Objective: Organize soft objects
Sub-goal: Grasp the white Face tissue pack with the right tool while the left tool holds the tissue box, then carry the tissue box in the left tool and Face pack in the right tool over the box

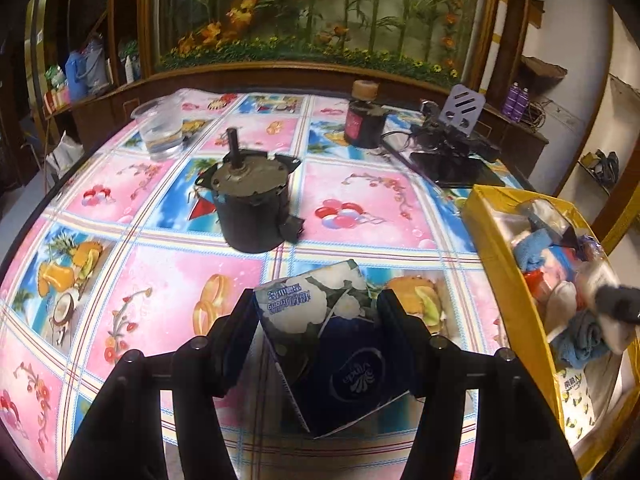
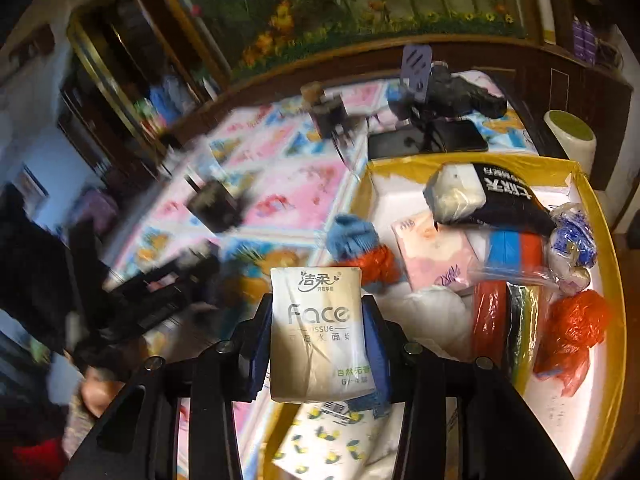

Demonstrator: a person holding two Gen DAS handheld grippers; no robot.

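Right wrist view: the right gripper (image 2: 316, 334) has its jaws clamped on a small cream soft-plastic tissue pack with "Face" printed on it (image 2: 315, 328), pads pressing both sides, held right at the near left rim of the yellow-edged cardboard box (image 2: 600, 240). That box is already pretty full: crinkly orange plastic bags, a blue knit cloth, a pink tissue pack, a black-and-white soft packet, a lemon-print pack near the bottom. All squishy, wrinkly stuff.

In the left wrist view the left gripper (image 1: 316, 336) has its jaws about half spread around a dark blue and white flower-print tissue pack (image 1: 328, 344), tilted on a corner; looks gripped to me, pads against its sides.

Out on the glossy pink-and-blue patterned counter (image 1: 160, 280) only hard things are left: a dark metal cylinder motor (image 1: 250, 208), a clear plastic cup (image 1: 160, 128), a small dark jar (image 1: 362, 120).

So I'd say nearly done, just these two packs to drop in the box.
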